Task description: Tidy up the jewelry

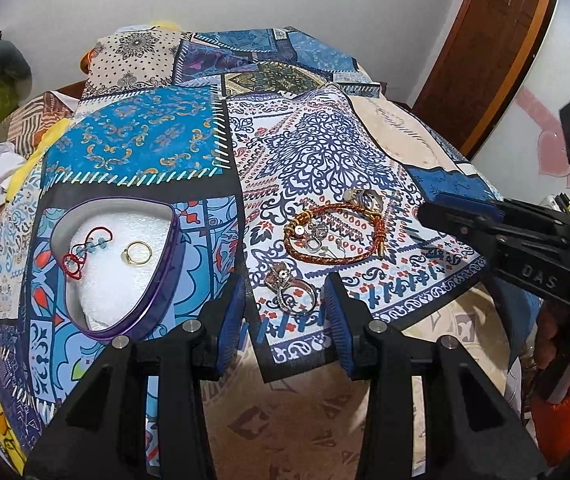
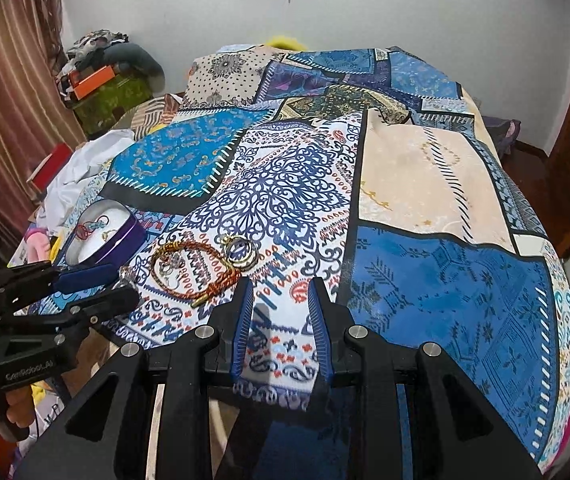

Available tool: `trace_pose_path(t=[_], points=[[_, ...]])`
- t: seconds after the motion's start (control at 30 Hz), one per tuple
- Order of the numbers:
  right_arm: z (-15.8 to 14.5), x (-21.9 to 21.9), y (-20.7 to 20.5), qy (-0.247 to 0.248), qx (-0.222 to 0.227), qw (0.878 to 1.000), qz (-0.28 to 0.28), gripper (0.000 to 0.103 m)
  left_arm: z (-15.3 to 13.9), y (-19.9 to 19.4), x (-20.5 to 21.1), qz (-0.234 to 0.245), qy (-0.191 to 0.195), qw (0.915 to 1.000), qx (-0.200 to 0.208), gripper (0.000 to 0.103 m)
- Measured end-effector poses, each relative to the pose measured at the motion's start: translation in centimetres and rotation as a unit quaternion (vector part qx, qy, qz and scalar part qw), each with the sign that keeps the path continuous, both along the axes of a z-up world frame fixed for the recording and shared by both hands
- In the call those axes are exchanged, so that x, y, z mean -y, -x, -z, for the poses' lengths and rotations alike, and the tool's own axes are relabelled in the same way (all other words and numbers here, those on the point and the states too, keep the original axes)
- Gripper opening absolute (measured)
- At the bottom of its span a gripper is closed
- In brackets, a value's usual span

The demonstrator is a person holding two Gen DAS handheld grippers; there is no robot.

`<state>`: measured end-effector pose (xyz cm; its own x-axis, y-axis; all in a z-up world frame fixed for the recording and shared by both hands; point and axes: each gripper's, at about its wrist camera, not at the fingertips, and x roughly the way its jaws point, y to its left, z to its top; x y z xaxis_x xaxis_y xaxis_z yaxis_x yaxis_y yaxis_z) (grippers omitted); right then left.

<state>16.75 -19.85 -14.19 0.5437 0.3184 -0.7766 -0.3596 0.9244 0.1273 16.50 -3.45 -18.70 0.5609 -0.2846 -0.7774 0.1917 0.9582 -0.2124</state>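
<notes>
Heart-shaped tin point(image 1: 153, 300) holds a red bracelet point(image 1: 85, 250) and gold ring point(image 1: 137, 253). Braided bracelet point(image 1: 335, 232) and silver rings point(image 1: 293, 292) remain near the bedspread point(image 1: 305, 152) front edge. Left gripper point(image 1: 283, 308) and right gripper point(image 2: 281, 320) both released, empty.

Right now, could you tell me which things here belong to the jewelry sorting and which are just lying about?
Job:
heart-shaped tin
red bead bracelet
gold ring
braided bracelet
stone ring
ring cluster

Lying about:
white cloth
orange box
</notes>
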Motion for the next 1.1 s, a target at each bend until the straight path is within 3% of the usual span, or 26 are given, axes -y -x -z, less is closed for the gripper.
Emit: trace_pose_path(t=[0.27, 1.1], points=[[0.5, -1.2, -1.4, 0.003, -0.008, 1.000, -0.011, 0.026, 0.4, 0.1, 0.2, 0.017, 0.002, 0.9998, 0.008, 0.031], [1.4, -3.5, -2.8, 0.006, -0.023, 0.999, -0.043, 0.025, 0.7, -0.2, 0.7, 0.026, 0.012, 0.9993, 0.021, 0.027]])
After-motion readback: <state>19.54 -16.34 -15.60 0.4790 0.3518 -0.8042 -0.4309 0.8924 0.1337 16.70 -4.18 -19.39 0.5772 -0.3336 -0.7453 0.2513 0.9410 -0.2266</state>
